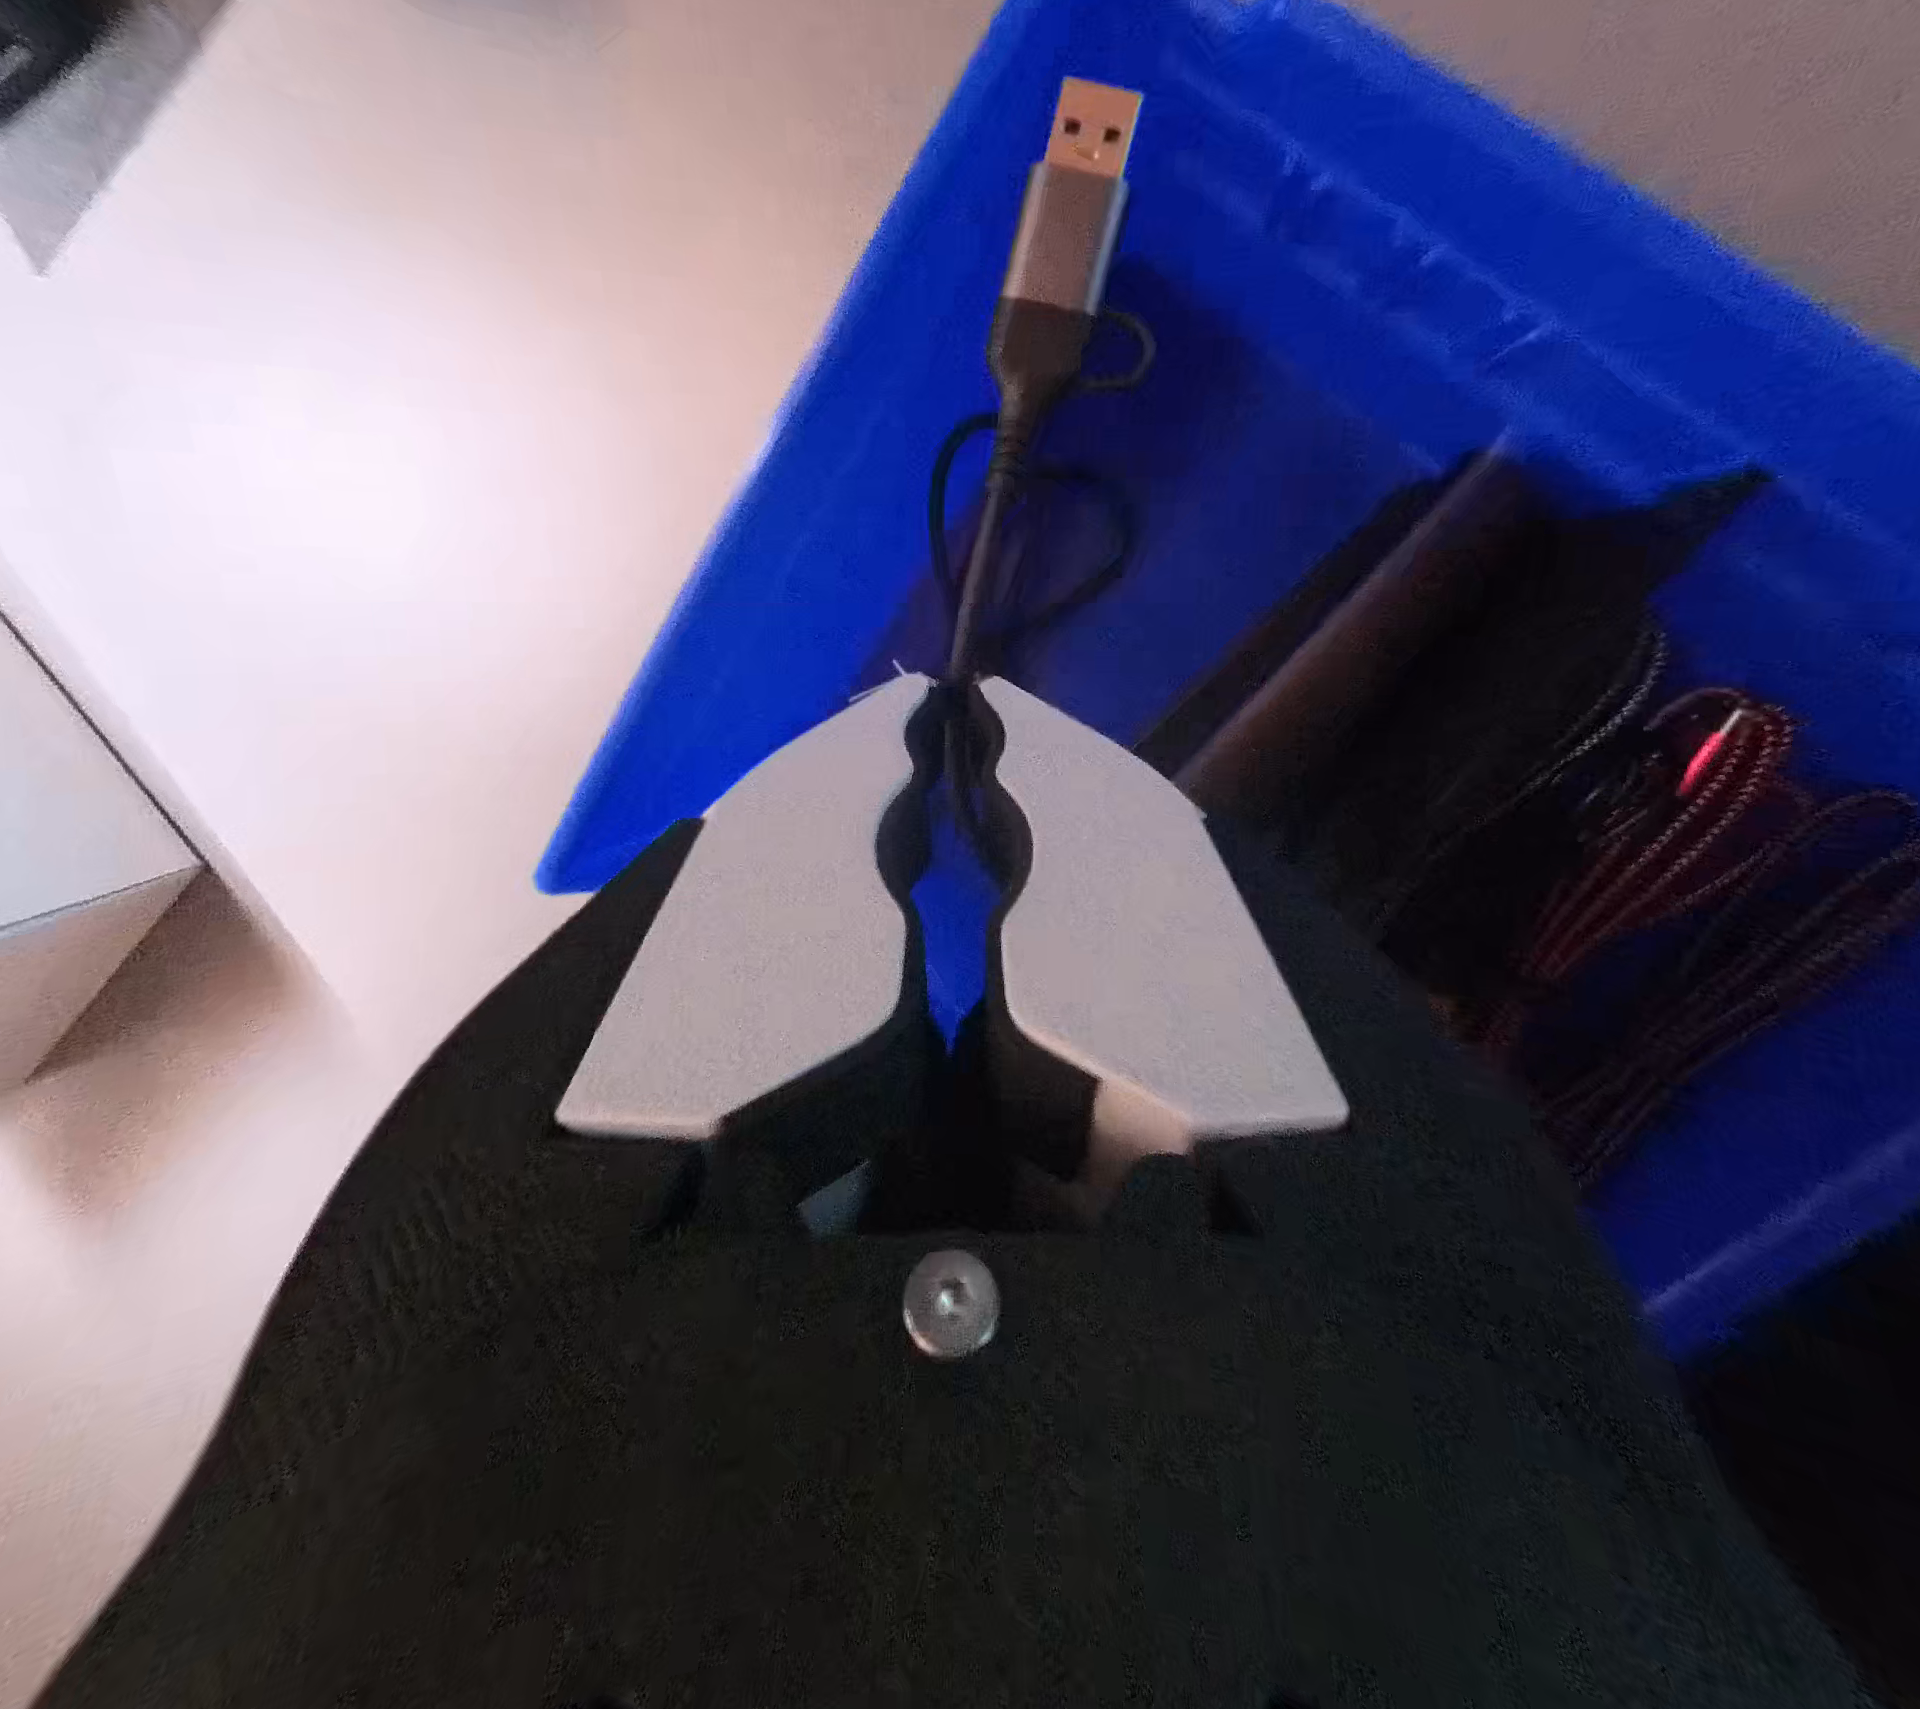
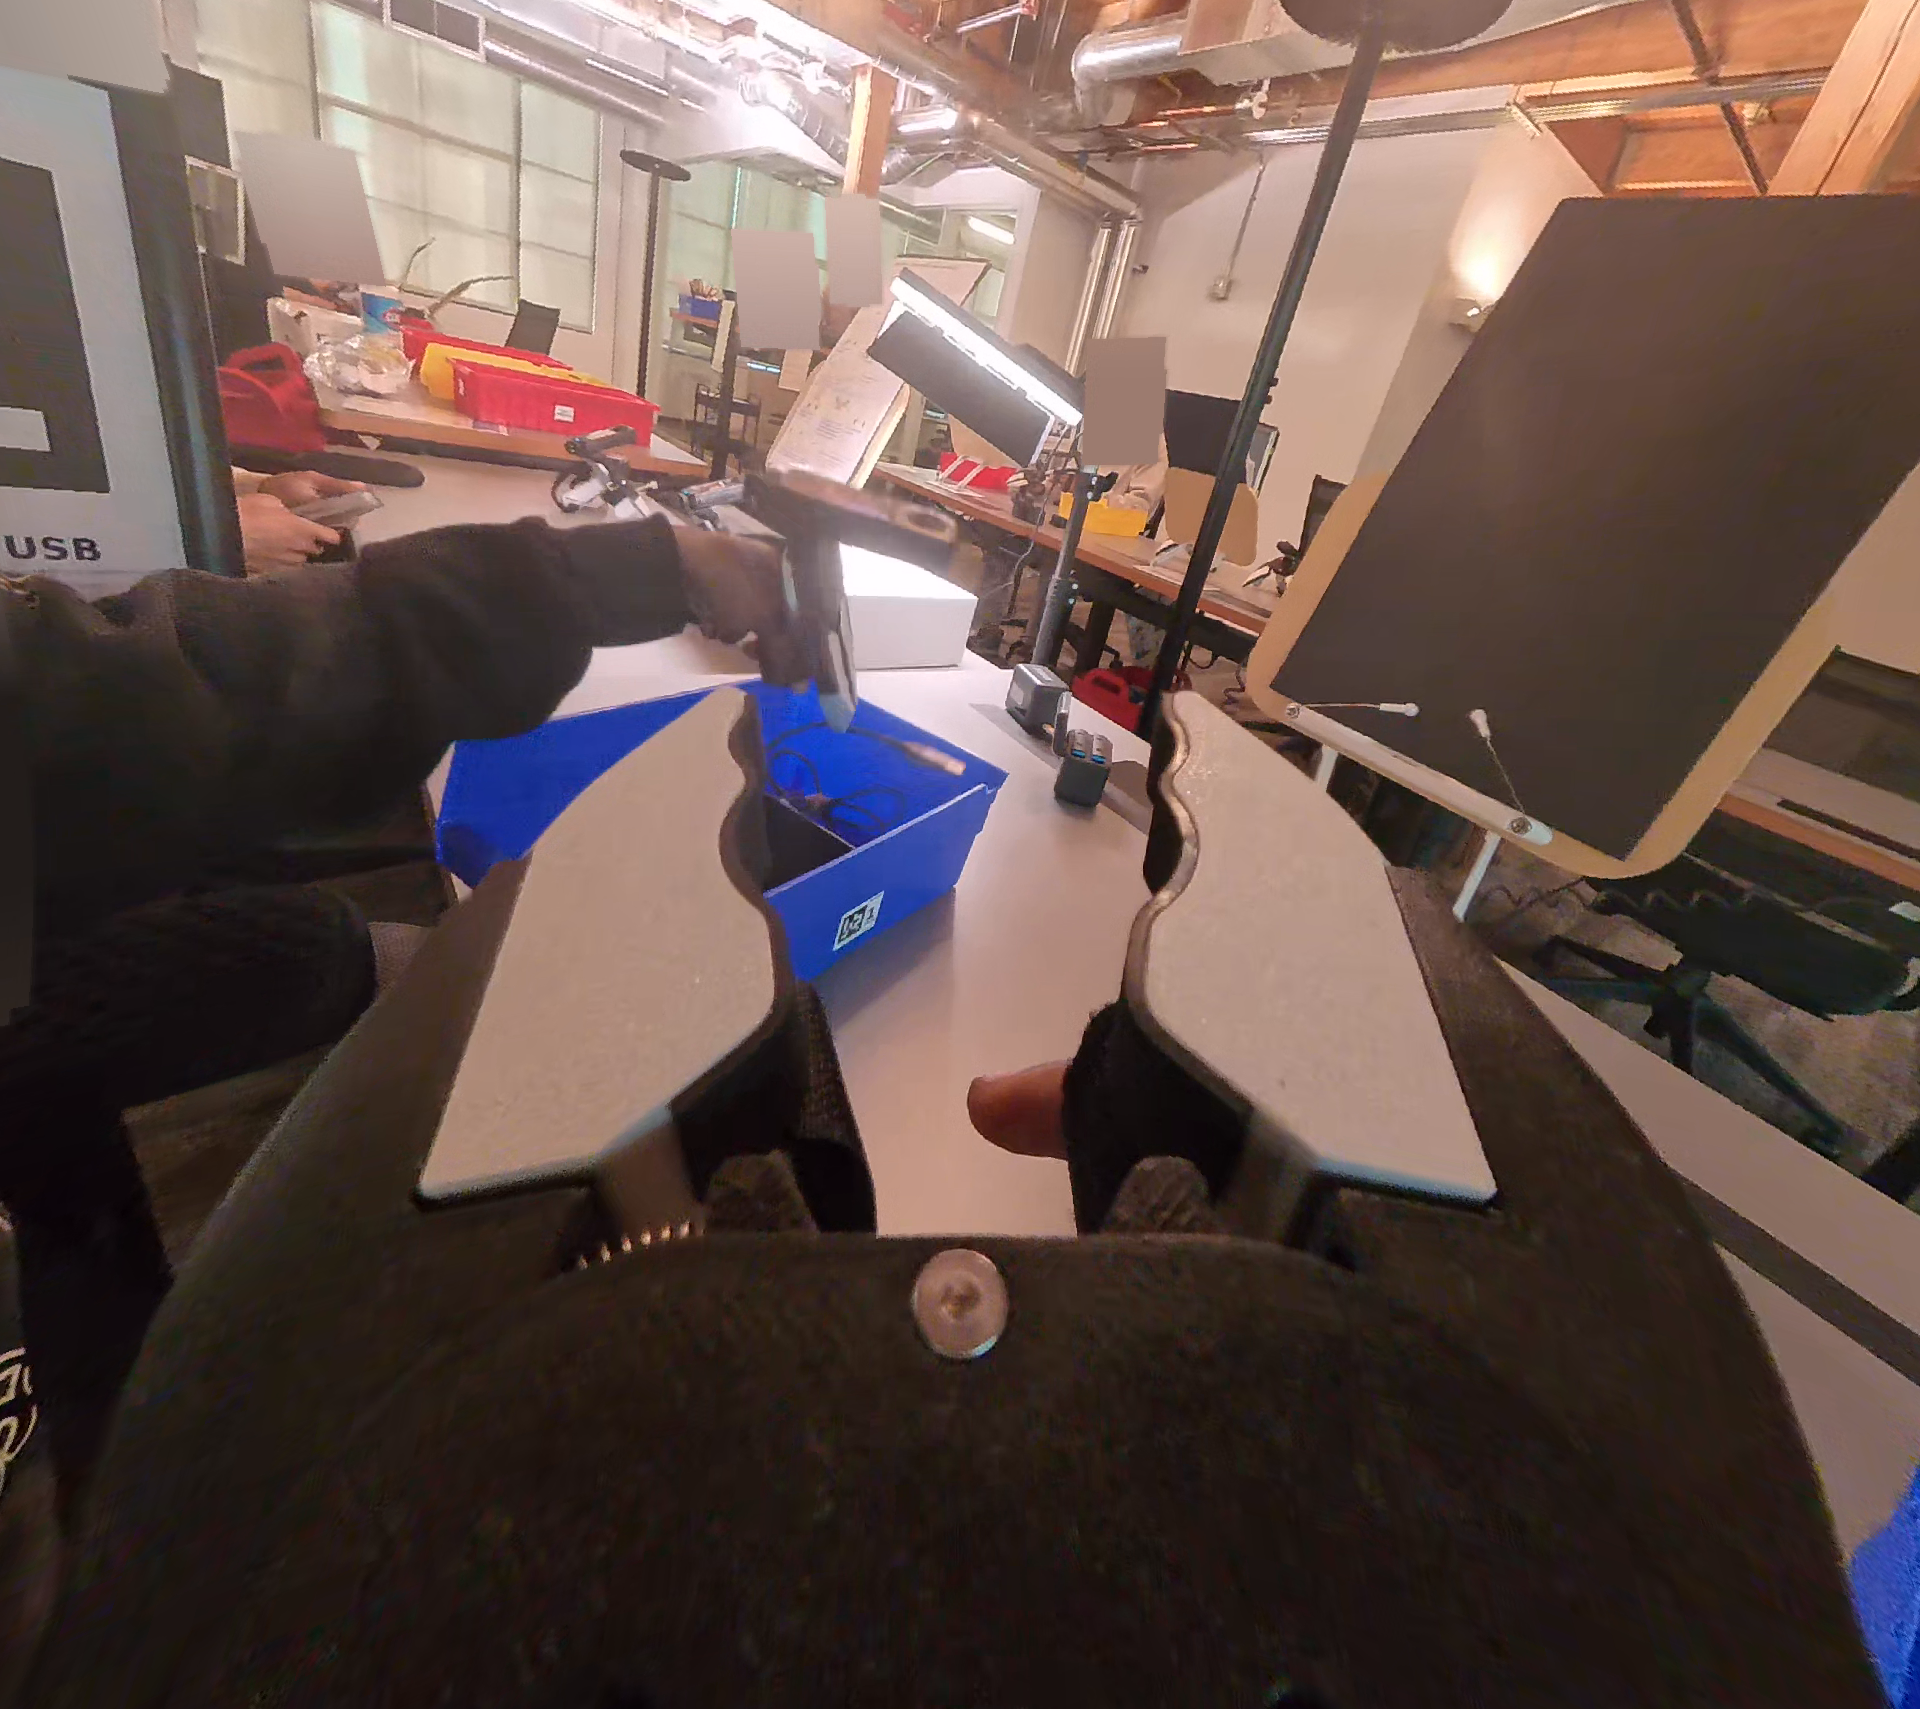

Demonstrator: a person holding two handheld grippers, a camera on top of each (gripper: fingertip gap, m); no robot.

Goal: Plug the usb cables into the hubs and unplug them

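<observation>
- I am holding the left gripper [image 1: 961,688] over a blue bin [image 1: 1299,225], its tongs pressed together on a thin black cable [image 1: 982,558].
- The cable's grey plug [image 1: 1075,236] is sticking out past the fingertips, its metal end pointing away from the camera and hanging in the air above the bin's corner.
- More cables, black and red braided [image 1: 1662,880], are lying coiled inside the bin beside a dark divider [image 1: 1340,651].
- From the right wrist view, the right gripper [image 2: 951,750] is hovering above the grey table [image 2: 966,984], its tongs standing wide apart with nothing between them.
- A dark-sleeved hand [image 2: 743,589] is reaching the other gripper down into the same blue bin [image 2: 873,870], which is sitting on the table near its left edge.
- Two small grey hubs [image 2: 1081,766] are standing on the table just beyond the bin, near the foot of a black pole [image 2: 1247,412].
- A black board [image 2: 1600,516] on a light frame is tilting at the right, and a white box [image 2: 904,610] is sitting behind the bin.
</observation>
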